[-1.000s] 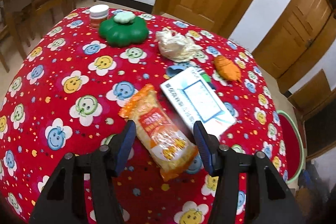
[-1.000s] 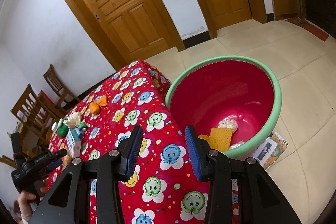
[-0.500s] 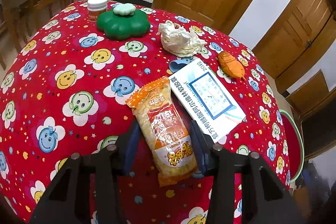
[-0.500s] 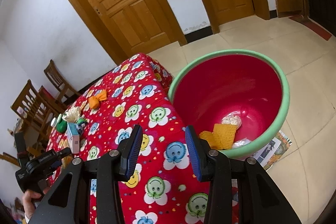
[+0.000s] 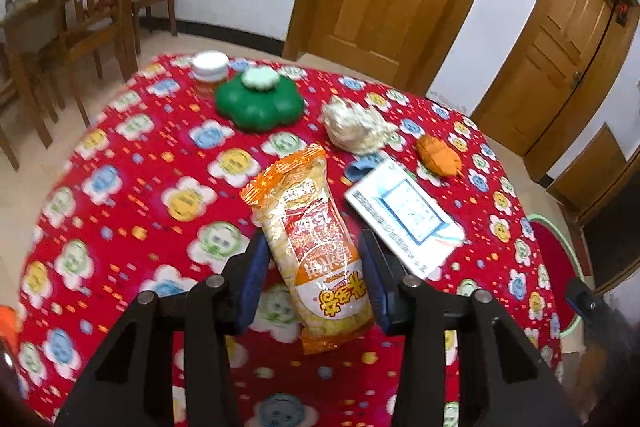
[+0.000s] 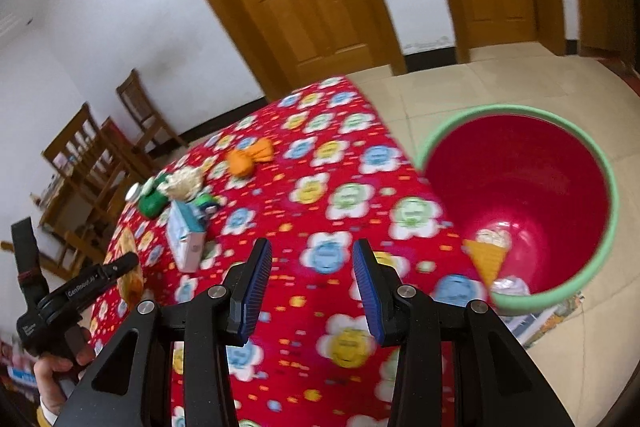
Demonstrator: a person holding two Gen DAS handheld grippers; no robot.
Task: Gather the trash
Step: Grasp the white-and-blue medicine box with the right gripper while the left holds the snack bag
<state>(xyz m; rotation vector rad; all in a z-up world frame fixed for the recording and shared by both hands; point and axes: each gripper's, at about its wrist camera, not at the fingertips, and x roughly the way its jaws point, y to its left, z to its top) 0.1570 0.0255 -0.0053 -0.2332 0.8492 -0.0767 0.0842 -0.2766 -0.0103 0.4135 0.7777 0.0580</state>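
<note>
My left gripper (image 5: 314,259) is shut on an orange snack packet (image 5: 310,239) and holds it tilted up above the red tablecloth (image 5: 132,187). The packet also shows in the right wrist view (image 6: 129,269). On the table lie a crumpled white paper wad (image 5: 356,125), an orange wrapper (image 5: 438,155) and a white-blue box (image 5: 404,217). My right gripper (image 6: 312,283) is open and empty above the table's near edge. The red bin with a green rim (image 6: 524,203) stands on the floor to the right, with some trash inside.
A green flower-shaped container (image 5: 260,101) and a white-lidded jar (image 5: 210,67) stand at the table's far side. Wooden chairs (image 5: 96,11) are at the left, doors behind. The bin's rim also shows in the left wrist view (image 5: 560,235).
My left gripper closed on the snack packet and lifted it off the table. My right gripper swung left, from over the bin toward the table.
</note>
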